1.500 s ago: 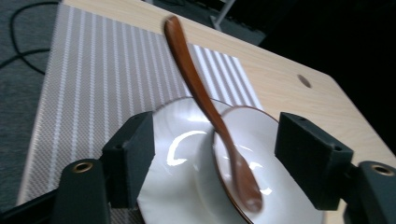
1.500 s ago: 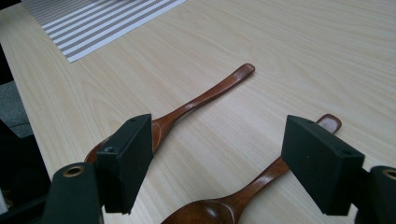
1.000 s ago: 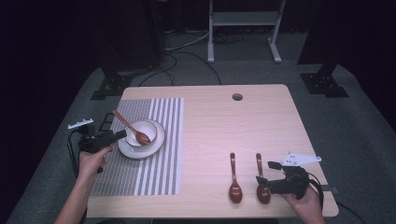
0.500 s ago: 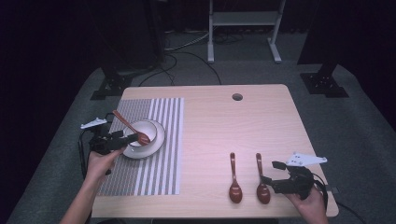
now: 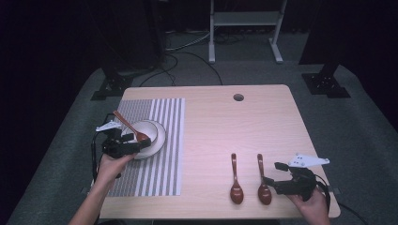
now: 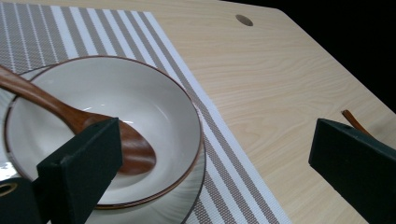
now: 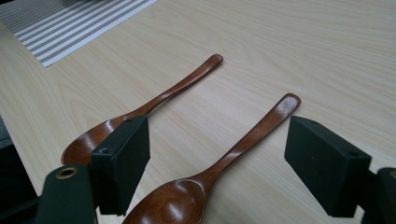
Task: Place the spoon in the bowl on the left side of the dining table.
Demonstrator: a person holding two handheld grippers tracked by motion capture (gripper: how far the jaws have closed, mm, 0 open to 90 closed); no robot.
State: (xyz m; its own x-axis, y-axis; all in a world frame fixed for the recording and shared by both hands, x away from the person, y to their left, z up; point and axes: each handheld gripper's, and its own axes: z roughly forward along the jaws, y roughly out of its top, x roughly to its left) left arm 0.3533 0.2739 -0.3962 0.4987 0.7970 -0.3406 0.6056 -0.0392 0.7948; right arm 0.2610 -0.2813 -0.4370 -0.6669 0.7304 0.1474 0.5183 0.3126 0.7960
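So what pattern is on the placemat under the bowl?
Grey-brown and white stripes on the placemat, clearest in the left gripper view, running under the bowl.

A spoon (image 5: 127, 127) rests in a bowl (image 5: 149, 136) on a mat (image 5: 159, 154) at the counter's (image 5: 263, 122) left; two spoons (image 5: 236, 180) lie side by side near its front right.

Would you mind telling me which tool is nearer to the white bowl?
Left. The left tool sits open at the bowl; the right tool is far across the table.
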